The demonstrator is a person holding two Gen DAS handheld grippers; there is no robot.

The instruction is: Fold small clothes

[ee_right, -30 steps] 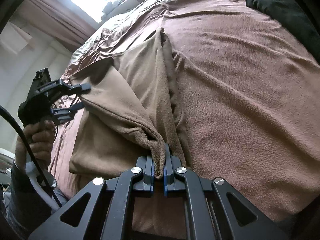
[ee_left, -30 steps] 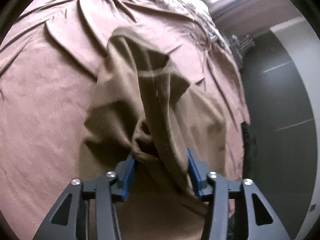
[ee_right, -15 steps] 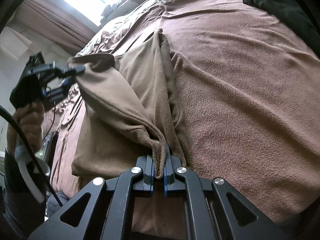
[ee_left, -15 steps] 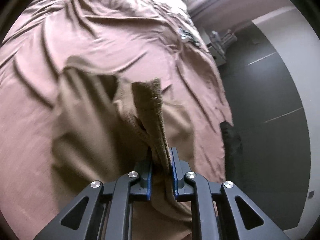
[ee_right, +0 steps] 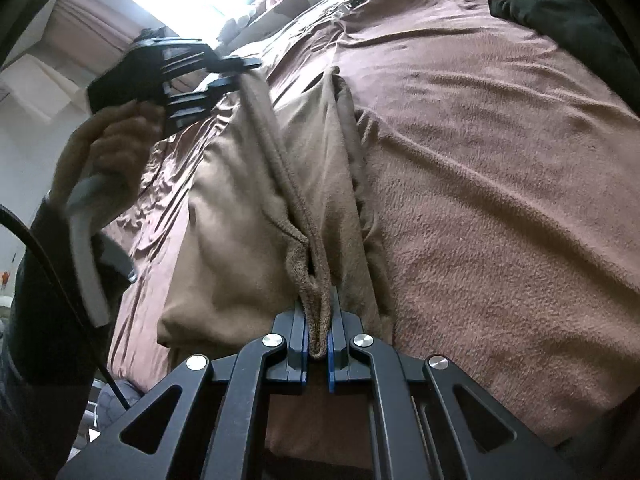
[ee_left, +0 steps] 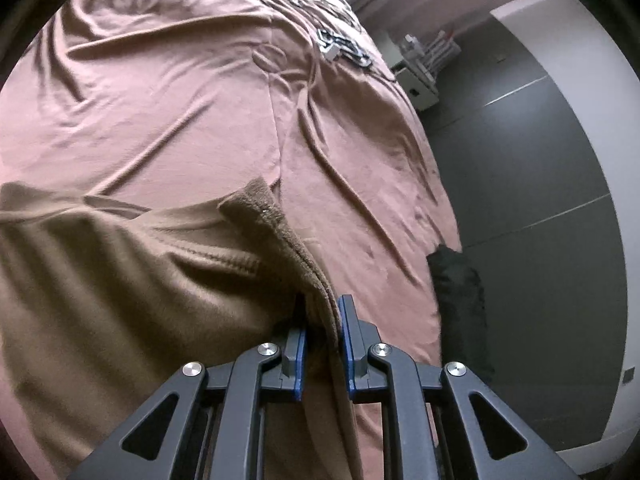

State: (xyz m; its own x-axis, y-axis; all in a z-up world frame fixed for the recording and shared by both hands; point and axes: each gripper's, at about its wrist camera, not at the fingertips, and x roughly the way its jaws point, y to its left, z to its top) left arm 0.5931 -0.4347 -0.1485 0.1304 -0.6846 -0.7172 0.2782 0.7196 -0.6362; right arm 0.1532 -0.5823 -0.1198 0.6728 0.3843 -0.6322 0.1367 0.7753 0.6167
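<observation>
A small tan fleece garment [ee_left: 132, 280] lies partly on the pink-brown bed. My left gripper [ee_left: 322, 320] is shut on one edge of it and holds that edge up; the cloth runs between the blue pads. My right gripper [ee_right: 318, 320] is shut on another edge of the same garment [ee_right: 240, 216]. In the right wrist view the left gripper [ee_right: 234, 74] shows at the upper left, lifted above the bed, with a taut strip of cloth stretched from it down to my right gripper.
The bed cover [ee_left: 160, 92] is wrinkled and fills most of both views. A dark garment [ee_right: 560, 12] lies at the far right of the bed. The bed's edge and grey floor [ee_left: 540, 200] are to the right in the left wrist view.
My left gripper closed on the garment's edge, then lifted it up and away, pulling the cloth taut between both grippers. The right gripper stayed shut in place.
</observation>
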